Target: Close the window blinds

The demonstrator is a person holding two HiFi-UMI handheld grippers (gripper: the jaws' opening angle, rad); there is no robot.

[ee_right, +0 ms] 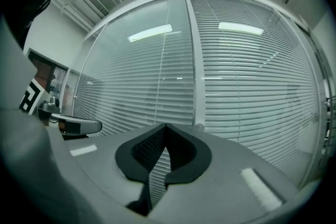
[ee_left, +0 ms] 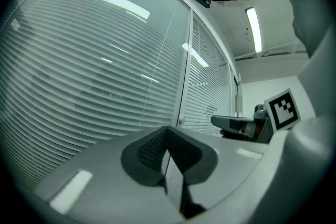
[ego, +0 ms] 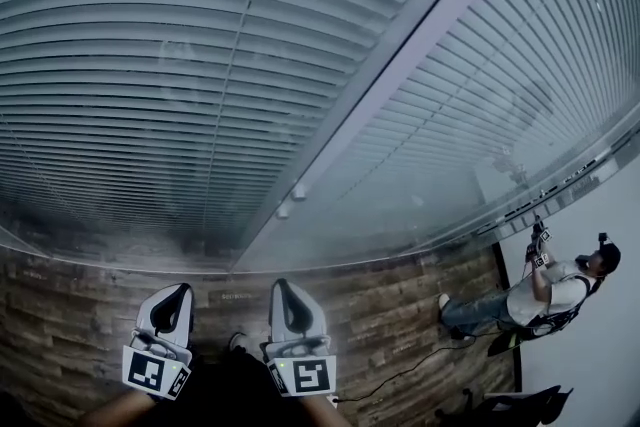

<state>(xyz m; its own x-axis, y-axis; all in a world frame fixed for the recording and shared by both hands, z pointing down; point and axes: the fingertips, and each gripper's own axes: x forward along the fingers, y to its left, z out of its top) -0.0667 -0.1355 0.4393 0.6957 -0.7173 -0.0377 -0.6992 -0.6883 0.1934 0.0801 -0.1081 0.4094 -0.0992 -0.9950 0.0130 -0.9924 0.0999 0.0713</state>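
The window blinds (ego: 150, 65) hang behind glass in two panels, left and right (ego: 520, 95), split by a pale frame post (ego: 400, 55). Two small white knobs (ego: 298, 192) sit low on that post; one knob (ee_right: 199, 126) shows just past my right jaws. My left gripper (ego: 172, 300) and right gripper (ego: 283, 287) are side by side in front of the glass, short of it and touching nothing. Both point at the blinds. The left gripper (ee_left: 168, 129) is shut and empty, and so is the right gripper (ee_right: 166, 126).
Wood-pattern floor (ego: 400, 315) runs along the foot of the glass. At the right another person (ego: 545, 295) sits by a white wall (ego: 600, 355), holding grippers. A thin cable (ego: 400, 370) lies across the floor and a dark object (ego: 510, 405) sits at the bottom right.
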